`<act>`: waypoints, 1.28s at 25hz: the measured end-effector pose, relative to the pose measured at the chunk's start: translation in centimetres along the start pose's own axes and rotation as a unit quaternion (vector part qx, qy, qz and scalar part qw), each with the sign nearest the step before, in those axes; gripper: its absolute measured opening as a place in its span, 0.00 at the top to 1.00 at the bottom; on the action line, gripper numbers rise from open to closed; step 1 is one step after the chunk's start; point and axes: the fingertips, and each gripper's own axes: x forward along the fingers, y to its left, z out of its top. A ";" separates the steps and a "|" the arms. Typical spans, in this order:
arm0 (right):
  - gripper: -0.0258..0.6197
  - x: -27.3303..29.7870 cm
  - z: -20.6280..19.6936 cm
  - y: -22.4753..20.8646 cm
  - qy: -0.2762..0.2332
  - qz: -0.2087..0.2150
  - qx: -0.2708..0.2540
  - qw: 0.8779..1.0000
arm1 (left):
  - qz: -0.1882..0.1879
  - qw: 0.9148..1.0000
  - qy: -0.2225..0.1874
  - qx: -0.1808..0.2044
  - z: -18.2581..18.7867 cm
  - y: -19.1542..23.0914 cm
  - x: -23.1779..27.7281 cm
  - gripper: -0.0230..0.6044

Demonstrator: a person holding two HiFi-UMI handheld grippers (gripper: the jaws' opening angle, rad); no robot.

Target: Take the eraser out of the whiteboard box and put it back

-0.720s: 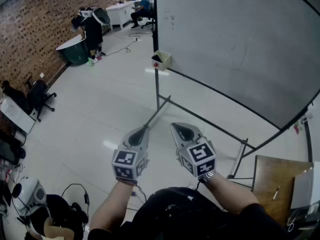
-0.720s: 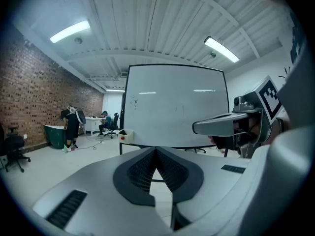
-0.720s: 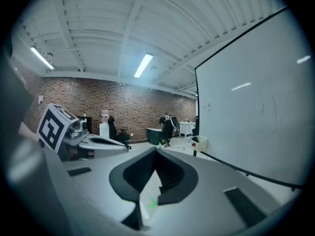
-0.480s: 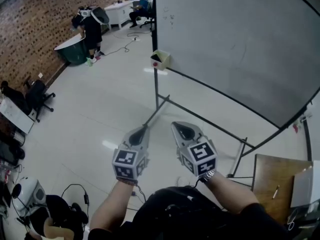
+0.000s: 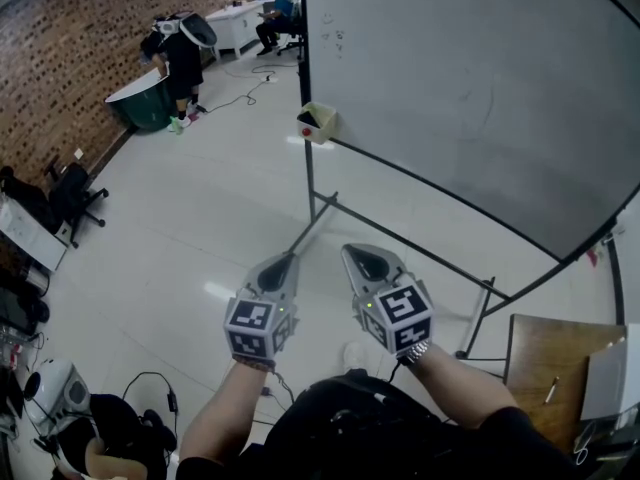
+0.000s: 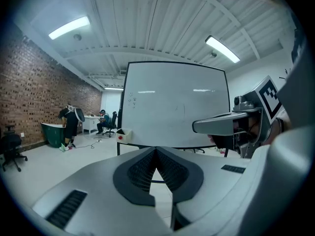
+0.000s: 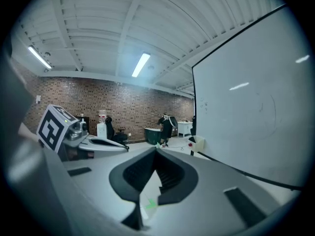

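A small pale whiteboard box (image 5: 320,122) hangs at the lower left corner of the big whiteboard (image 5: 480,88), far ahead of me; something dark lies in it and a red dot shows below. The same box (image 6: 124,134) shows in the left gripper view and as the box (image 7: 198,142) in the right gripper view. The eraser itself I cannot make out. My left gripper (image 5: 283,261) and right gripper (image 5: 362,260) are held side by side over the floor, both shut and empty, well short of the box.
The whiteboard's stand feet (image 5: 318,220) run across the white floor ahead. A wooden table (image 5: 560,358) sits at the right. People stand by a green tub (image 5: 145,103) at the back left, and another sits at a desk (image 5: 270,13). Chairs and gear (image 5: 60,193) line the left wall.
The view has shifted slightly; the box sits a little higher and further left in the head view. Both grippers keep their pose, shut.
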 end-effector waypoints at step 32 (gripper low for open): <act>0.92 12.6 0.2 -15.3 0.011 0.050 0.025 0.998 | 0.045 0.999 0.024 0.003 3.5 5.2 17.9 0.96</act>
